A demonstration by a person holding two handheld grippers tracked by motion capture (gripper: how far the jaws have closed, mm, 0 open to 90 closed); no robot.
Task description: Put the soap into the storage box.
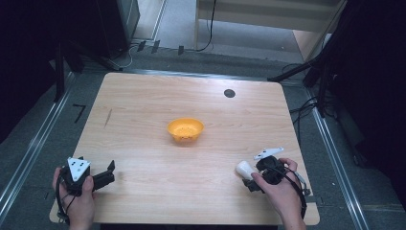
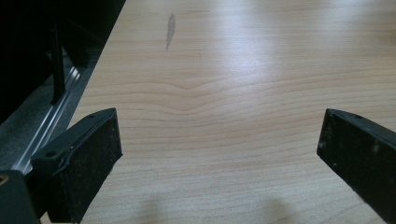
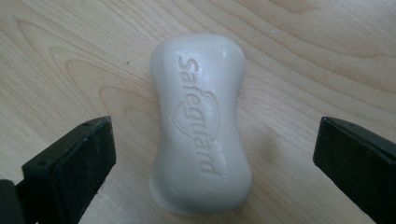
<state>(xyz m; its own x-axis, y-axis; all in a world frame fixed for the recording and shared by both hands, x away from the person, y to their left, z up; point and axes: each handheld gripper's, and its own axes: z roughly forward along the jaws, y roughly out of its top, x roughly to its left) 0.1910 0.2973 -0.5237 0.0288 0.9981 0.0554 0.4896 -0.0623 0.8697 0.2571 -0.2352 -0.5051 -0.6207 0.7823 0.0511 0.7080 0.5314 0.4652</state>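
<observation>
A white bar of soap stamped "Safeguard" lies flat on the wooden table, near the front right. My right gripper is open, one black jaw on each side of the bar and neither touching it. In the high view a hand holds that right gripper low over the soap. An orange bowl stands at the table's middle and looks empty. My left gripper rests near the front left corner, open, with bare wood between its jaws.
A small black round mark sits on the table toward the far right. A dark streak marks the wood at the left. Metal floor rails run along both sides of the table, with cables beyond the far edge.
</observation>
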